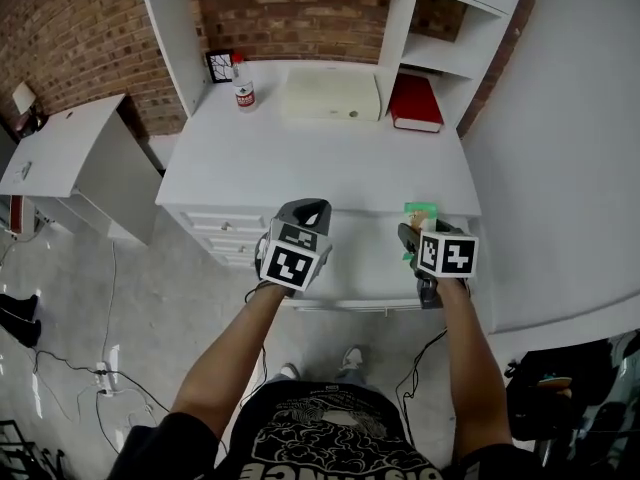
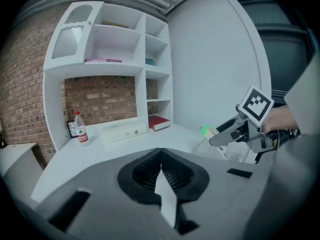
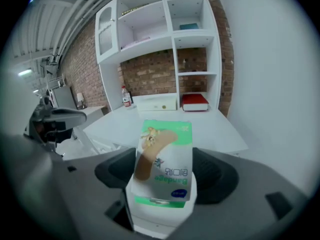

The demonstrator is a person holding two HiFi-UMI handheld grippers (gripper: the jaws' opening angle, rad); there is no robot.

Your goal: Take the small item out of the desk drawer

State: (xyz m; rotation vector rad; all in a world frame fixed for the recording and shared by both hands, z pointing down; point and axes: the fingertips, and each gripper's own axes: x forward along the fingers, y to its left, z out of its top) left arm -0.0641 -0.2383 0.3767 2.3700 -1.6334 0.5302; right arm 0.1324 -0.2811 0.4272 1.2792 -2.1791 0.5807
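A small green-and-white bandage box (image 3: 165, 159) sits between the jaws of my right gripper (image 3: 165, 170), which is shut on it. In the head view the box (image 1: 421, 211) pokes out ahead of the right gripper (image 1: 419, 224), above the right front edge of the white desk (image 1: 320, 168). From the left gripper view, the box (image 2: 206, 130) shows as a green tip. A white drawer (image 1: 350, 273) appears pulled out below the desk front, between the two grippers. My left gripper (image 1: 306, 209) hovers over the drawer's left side, its pads (image 2: 150, 171) meeting with nothing between them.
At the back of the desk stand a plastic bottle (image 1: 244, 93), a small framed picture (image 1: 219, 65), a flat cream box (image 1: 330, 95) and a red book (image 1: 415, 101). Shelves rise behind. A white wall (image 1: 560, 148) is on the right, a low cabinet (image 1: 70, 148) on the left.
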